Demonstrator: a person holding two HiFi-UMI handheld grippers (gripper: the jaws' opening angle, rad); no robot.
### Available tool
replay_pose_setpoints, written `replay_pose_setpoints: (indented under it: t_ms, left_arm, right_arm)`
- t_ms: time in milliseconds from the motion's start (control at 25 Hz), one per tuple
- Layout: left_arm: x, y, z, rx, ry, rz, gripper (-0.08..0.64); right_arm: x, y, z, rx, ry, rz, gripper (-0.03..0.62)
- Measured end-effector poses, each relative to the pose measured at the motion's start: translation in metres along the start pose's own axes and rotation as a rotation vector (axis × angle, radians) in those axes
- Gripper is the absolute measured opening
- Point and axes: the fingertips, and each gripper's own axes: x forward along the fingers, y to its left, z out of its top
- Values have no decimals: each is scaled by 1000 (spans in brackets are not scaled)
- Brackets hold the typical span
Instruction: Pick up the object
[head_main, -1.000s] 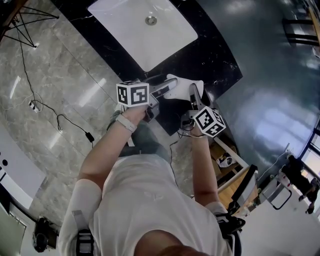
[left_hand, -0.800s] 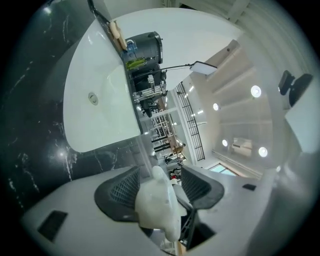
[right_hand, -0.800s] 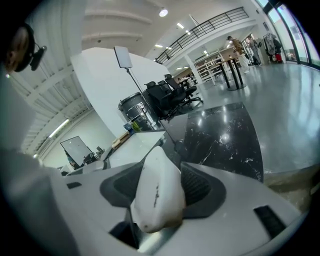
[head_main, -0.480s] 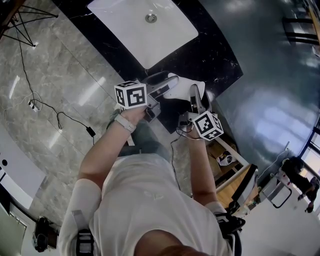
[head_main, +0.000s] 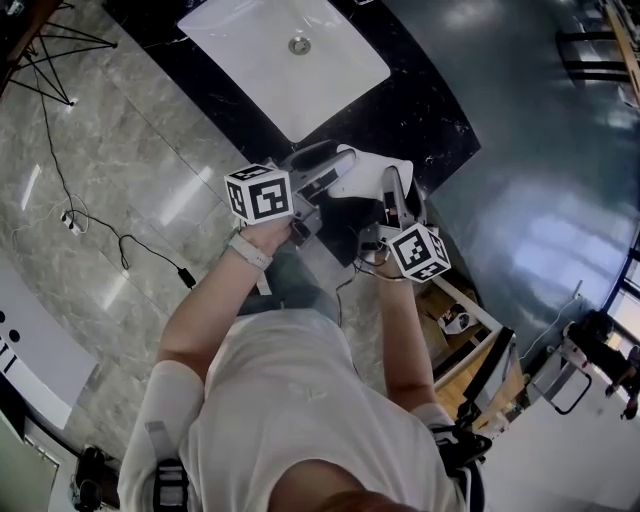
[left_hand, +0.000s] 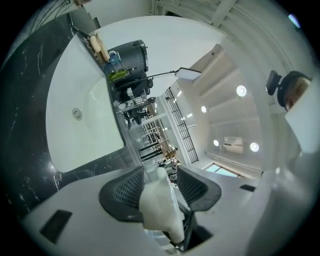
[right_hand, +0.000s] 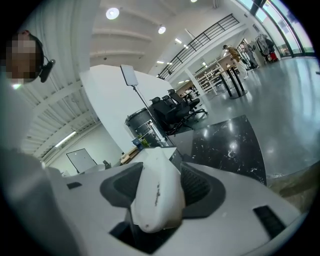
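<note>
The white object, at 5 o'clock from the sink, is clamped at its 5 o'clock end in the right gripper, apparently to steady it while the jaws of the left gripper, not yet pressing, are being closed around its 9 o'clock end.

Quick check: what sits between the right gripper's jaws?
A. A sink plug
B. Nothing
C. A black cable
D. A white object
D: in the right gripper view, a white object fills the gap between the right gripper's jaws, against both pads.
</note>
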Motion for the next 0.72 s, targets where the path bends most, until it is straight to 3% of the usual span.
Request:
replay_pose_setpoints:
  t_ms: [360,720]
  left_arm:
    - [-15,-46,27,79,-26,-45,164]
    - [-42,-130,53,197,-50,-130,164]
  right_arm:
    - [-21,43,33,-43,-92,33,235]
    - [-70,103,77,-82,-234,72,235]
